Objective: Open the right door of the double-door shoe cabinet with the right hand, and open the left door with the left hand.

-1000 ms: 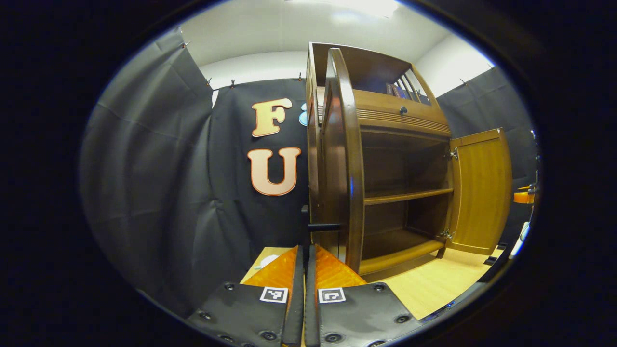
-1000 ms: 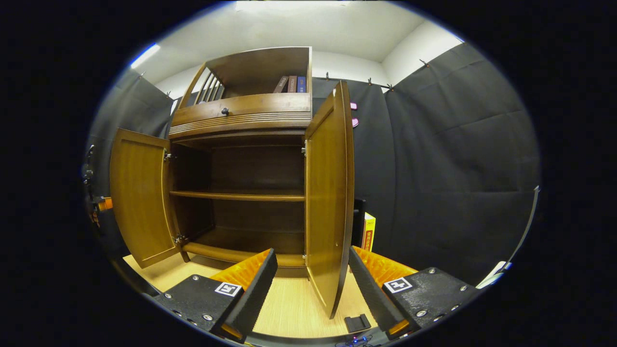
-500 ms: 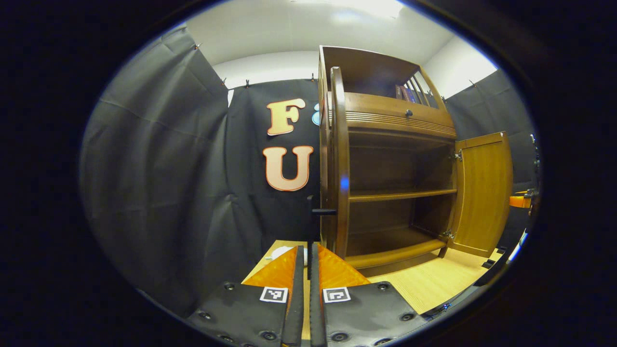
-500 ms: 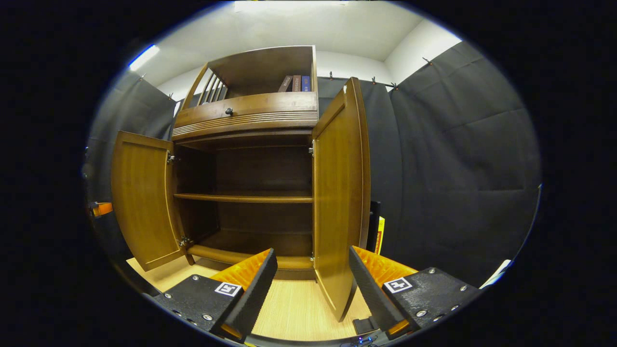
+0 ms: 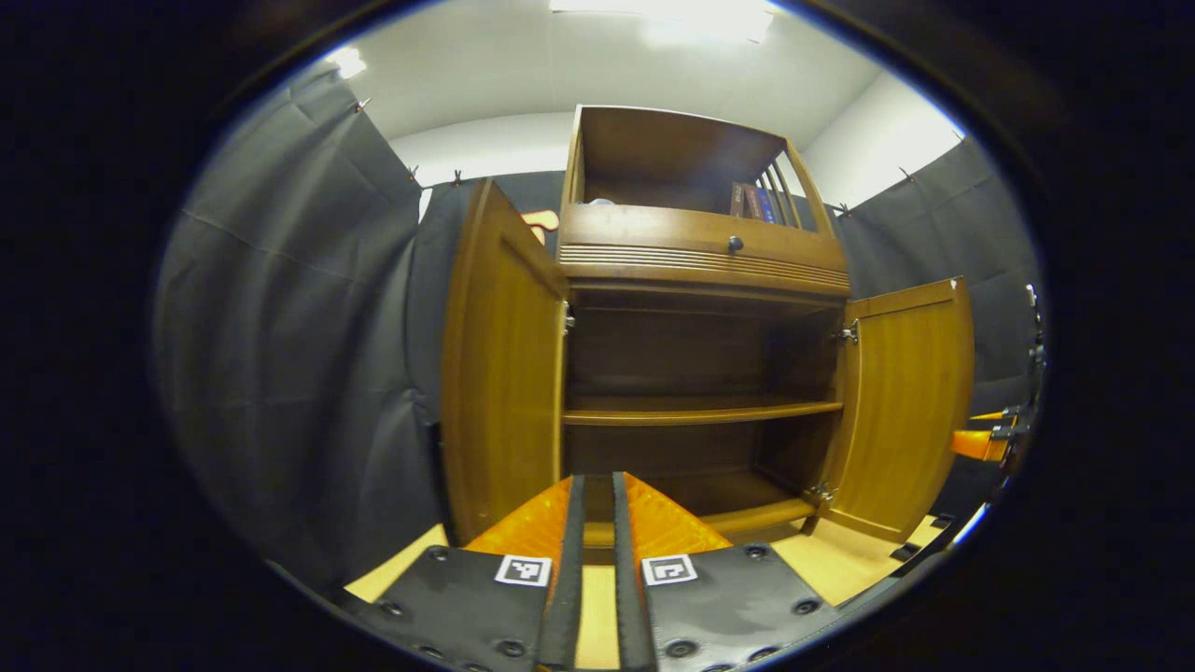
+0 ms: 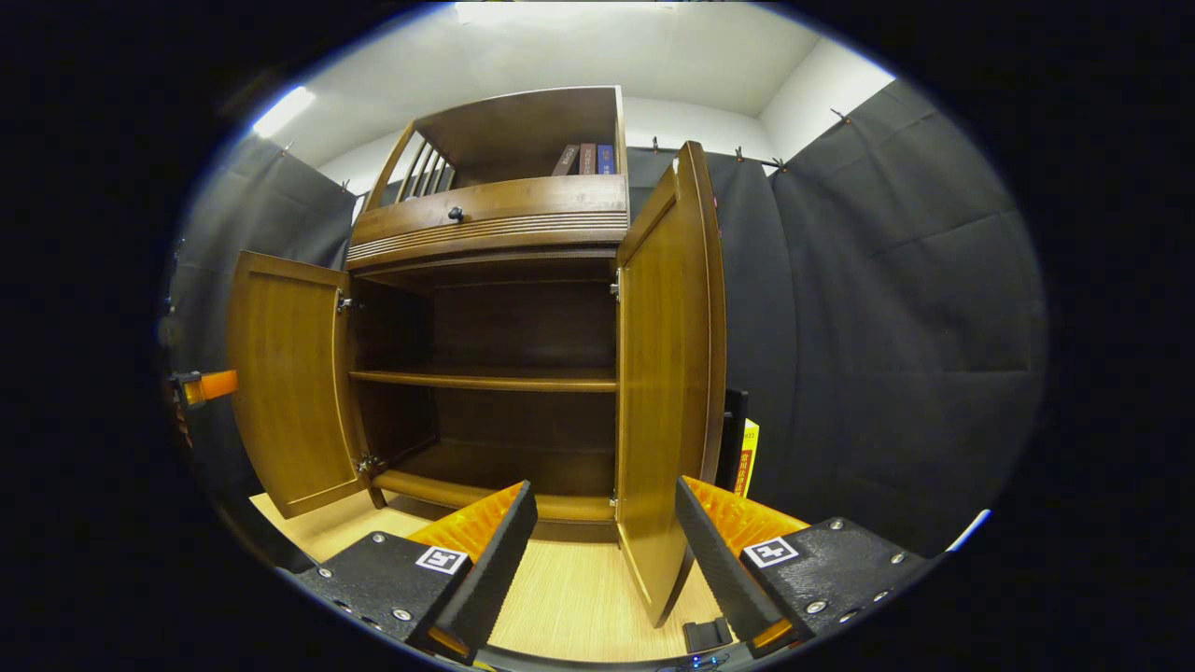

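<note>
Shoe cabinet [image 5: 700, 280] in front of me on the pale wood floor [image 6: 569, 597], left door [image 5: 499, 364] and right door [image 6: 667, 373] both swung wide. My left gripper [image 5: 597, 523] nearly closed, thin gap, holds nothing. My right gripper [image 6: 605, 537] wide apart, empty, right door's lower corner between the fingers, untouched. Yellow item [image 6: 746, 457] half hidden behind the right door. Books [image 6: 583, 159] on top, cut off. Black cloth walls, white ceiling
</note>
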